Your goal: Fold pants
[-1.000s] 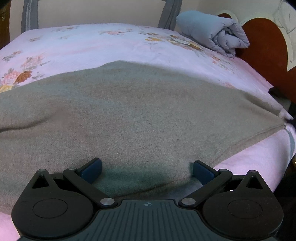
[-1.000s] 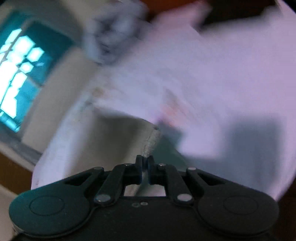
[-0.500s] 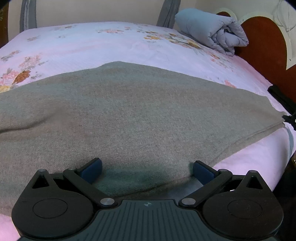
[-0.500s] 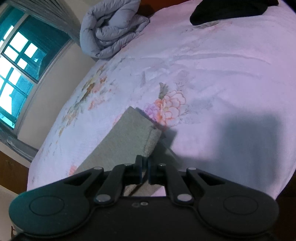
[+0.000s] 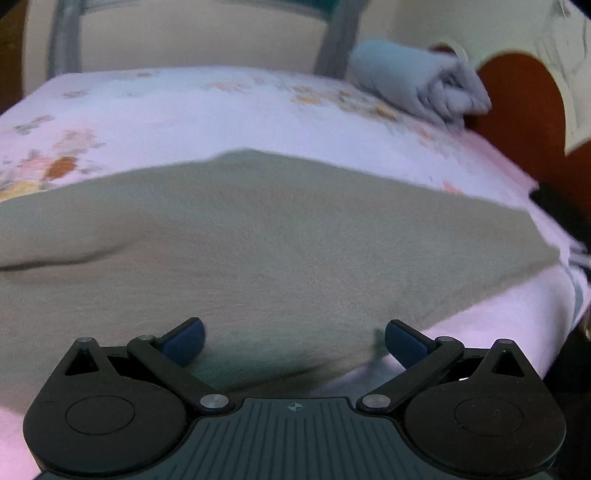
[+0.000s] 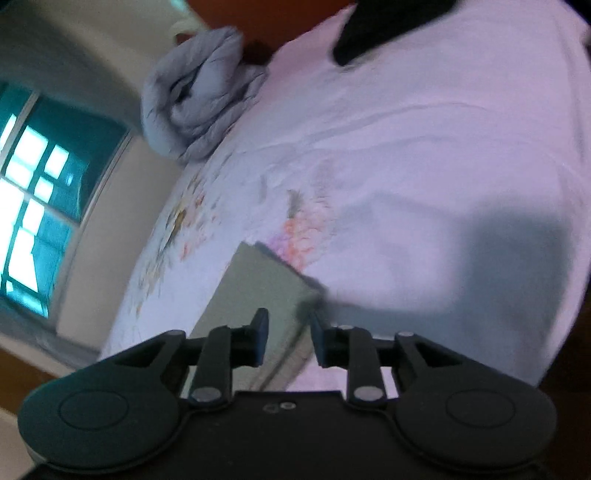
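Note:
Grey-green pants [image 5: 258, 240] lie spread flat across a pink floral bed. My left gripper [image 5: 293, 341] is open, its blue fingertips wide apart just above the near edge of the pants, holding nothing. In the right wrist view, the hem end of a pant leg [image 6: 262, 288] lies on the sheet. My right gripper [image 6: 289, 338] is open, with the hem's corner lying between its jaws. Both views are blurred by motion.
A rolled grey-blue quilt [image 5: 417, 81] sits at the head of the bed, also seen in the right wrist view [image 6: 199, 110]. A red-brown headboard [image 5: 524, 110] stands behind it. A dark garment [image 6: 384, 26] lies on the sheet. A window [image 6: 33, 206] is at the left.
My right gripper was shut on the pant-leg hem and has now opened, letting it lie on the bed. My left gripper stayed open and shifted slightly.

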Action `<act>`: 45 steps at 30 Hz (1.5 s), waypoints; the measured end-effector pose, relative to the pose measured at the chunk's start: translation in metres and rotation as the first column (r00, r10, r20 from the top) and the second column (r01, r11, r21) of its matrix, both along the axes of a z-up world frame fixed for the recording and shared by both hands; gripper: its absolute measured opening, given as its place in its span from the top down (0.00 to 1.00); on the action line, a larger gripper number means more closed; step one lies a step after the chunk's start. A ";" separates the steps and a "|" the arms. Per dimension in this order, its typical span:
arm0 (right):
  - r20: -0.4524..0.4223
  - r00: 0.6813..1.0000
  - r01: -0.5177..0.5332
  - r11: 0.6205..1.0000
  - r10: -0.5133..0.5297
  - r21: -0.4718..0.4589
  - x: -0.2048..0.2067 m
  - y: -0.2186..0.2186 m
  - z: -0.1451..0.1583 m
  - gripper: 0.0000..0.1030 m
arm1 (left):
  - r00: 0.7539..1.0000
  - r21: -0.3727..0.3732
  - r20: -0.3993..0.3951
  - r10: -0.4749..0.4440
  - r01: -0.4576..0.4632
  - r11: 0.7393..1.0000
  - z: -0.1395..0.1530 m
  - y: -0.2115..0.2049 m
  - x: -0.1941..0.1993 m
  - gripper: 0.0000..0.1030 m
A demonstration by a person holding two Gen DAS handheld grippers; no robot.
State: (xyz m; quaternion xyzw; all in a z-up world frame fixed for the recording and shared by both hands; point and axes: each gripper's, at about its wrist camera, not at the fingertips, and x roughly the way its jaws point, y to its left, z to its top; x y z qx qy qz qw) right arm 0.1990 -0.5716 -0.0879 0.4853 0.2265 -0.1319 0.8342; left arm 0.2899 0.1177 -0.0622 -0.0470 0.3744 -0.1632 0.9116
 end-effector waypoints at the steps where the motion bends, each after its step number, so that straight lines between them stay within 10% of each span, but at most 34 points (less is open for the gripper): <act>1: 0.002 1.000 0.009 0.999 -0.009 0.032 -0.004 -0.001 -0.007 0.87 | 1.000 0.002 0.012 0.028 -0.028 1.000 0.002 0.009 -0.003 0.00; 9: 0.008 0.999 0.028 0.980 -0.031 0.198 0.016 -0.005 -0.051 1.00 | 0.946 0.034 0.018 0.323 -0.324 0.946 -0.003 0.102 -0.012 0.00; 18: 0.067 0.995 0.072 0.995 -0.068 -0.064 0.008 -0.036 -0.001 1.00 | 0.955 0.115 -0.013 0.297 -0.294 0.949 -0.016 0.097 0.002 0.00; 23: 0.059 0.992 -0.109 0.994 0.107 0.026 0.016 -0.023 -0.011 0.98 | 0.954 0.099 -0.008 0.299 -0.297 0.950 -0.016 0.096 0.000 0.00; 32: 0.108 0.990 -0.115 0.954 0.088 0.277 0.042 0.006 -0.043 0.91 | 0.956 0.100 -0.019 0.293 -0.290 0.952 -0.018 0.099 0.004 0.00; 45: 0.098 0.906 -0.422 0.866 0.411 0.268 0.056 0.155 -0.021 0.77 | 0.914 -0.037 0.078 0.397 -0.396 0.918 0.003 0.128 -0.037 0.00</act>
